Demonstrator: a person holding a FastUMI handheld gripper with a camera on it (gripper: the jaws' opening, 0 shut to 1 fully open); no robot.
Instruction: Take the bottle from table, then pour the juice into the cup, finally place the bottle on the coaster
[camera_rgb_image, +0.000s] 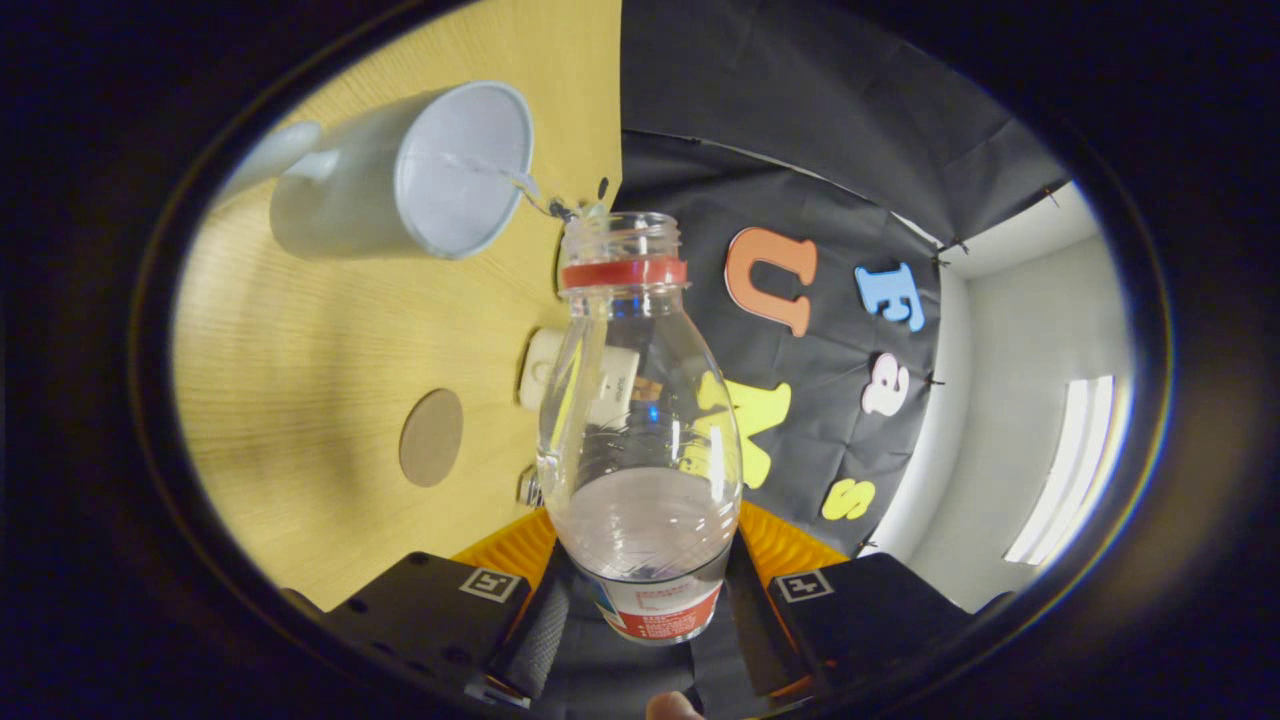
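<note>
The gripper (645, 600) holds a clear plastic bottle (640, 420) between its two fingers, one pressing each side of the bottle's lower body, so the jaws are closed on it. The bottle runs forward from the fingers, its open mouth pointing away from them, with a red ring (624, 272) below the threaded neck and no cap on it. A red and white label (660, 612) wraps the bottle's base between the fingers; its print is too small and bent to read. Clear liquid sits in the lower part of the bottle, near the jaws.

From the mouth a thin clear stream (500, 175) reaches across into a white cup (410, 175), which stands on the light wooden table (300, 400) beyond the fingers and off to the left of the bottle's neck. The cup's open rim faces the bottle mouth, and its handle lies on the far side.

A round brown coaster (431, 437) lies flat on the table, left of the bottle's body, nearer the fingers than the cup and well apart from it. Behind the bottle, partly seen through the plastic, a small white object (548, 370) lies on the table; any writing on it cannot be made out
</note>
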